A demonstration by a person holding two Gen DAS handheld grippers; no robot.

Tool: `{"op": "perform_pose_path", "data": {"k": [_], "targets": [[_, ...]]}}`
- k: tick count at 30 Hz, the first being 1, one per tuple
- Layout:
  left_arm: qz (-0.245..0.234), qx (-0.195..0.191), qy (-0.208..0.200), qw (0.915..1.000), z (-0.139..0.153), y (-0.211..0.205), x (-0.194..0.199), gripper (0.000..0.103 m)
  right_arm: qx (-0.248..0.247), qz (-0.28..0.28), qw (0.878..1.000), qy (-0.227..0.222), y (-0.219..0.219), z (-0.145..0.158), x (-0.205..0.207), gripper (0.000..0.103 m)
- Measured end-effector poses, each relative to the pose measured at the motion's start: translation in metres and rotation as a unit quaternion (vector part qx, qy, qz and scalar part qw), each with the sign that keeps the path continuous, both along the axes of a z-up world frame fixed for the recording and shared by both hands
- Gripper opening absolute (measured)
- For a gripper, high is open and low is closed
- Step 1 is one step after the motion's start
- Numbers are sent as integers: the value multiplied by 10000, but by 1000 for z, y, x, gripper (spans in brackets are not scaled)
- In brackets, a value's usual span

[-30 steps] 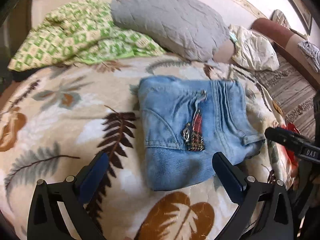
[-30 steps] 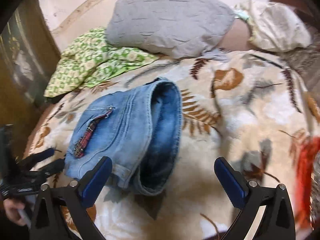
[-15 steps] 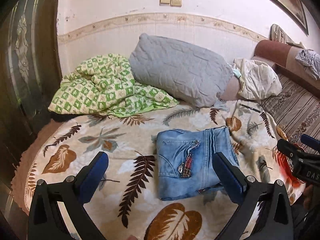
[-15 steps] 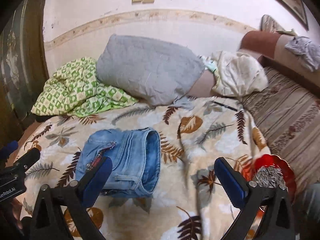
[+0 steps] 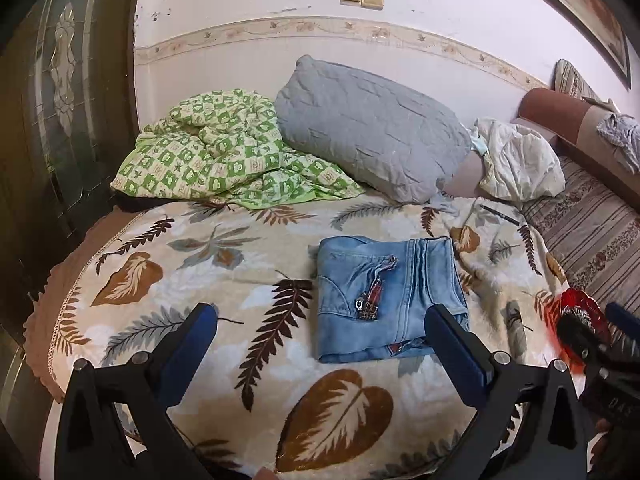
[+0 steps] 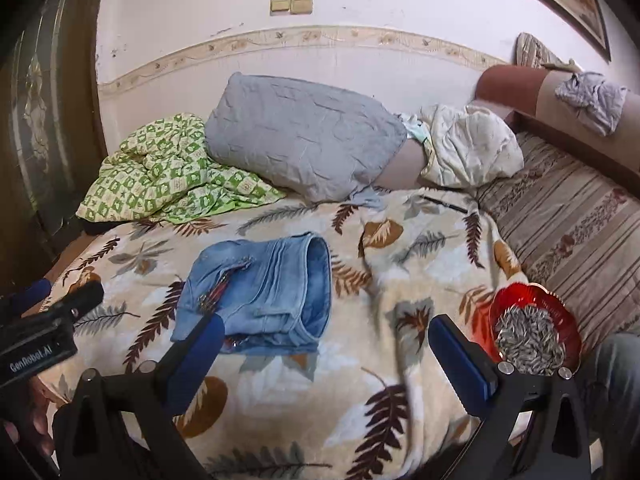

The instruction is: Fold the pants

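Note:
The light blue denim pants [image 5: 384, 296] lie folded into a compact rectangle on the leaf-patterned blanket [image 5: 200, 288], a red zipper trim on top; they also show in the right wrist view [image 6: 264, 296]. My left gripper [image 5: 320, 352] is open and empty, held above the blanket short of the pants. My right gripper [image 6: 324, 356] is open and empty, pulled back near the blanket's front edge. Each gripper shows at the edge of the other's view.
A grey pillow [image 5: 368, 128], a green checked quilt [image 5: 216, 152] and a cream bundle [image 5: 516, 160] lie at the back by the wall. A red bowl of sunflower seeds [image 6: 532, 332] sits at the right. A striped sofa [image 6: 572, 220] is further right.
Both grippers have pulled back and up away from the folded pants, so the whole bed and wall have come into view. The pants have stayed in place.

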State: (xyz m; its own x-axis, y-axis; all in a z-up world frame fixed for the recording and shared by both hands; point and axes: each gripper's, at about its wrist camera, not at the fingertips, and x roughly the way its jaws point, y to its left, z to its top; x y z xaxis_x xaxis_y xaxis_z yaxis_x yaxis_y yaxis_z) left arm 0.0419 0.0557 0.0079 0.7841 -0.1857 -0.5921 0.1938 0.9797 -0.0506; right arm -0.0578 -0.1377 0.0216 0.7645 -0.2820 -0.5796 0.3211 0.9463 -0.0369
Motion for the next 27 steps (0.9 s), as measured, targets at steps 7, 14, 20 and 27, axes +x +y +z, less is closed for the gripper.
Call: {"op": "perform_pose_path", "data": {"k": [7, 14, 20, 27], "targets": [[-76, 321, -52, 9994, -1, -12, -2, 103, 185, -106, 9996, 183, -10, -13, 5, 103], [-152, 359, 13, 9992, -4, -22, -8, 103, 281, -134, 9993, 199, -15, -16, 5, 103], [-253, 364, 103, 9990, -5, -26, -11, 103, 292, -107, 9994, 176, -14, -16, 4, 103], [-127, 272, 169, 9994, -6, -20, -10, 103, 315, -109, 9993, 180, -15, -17, 4, 103]]}}
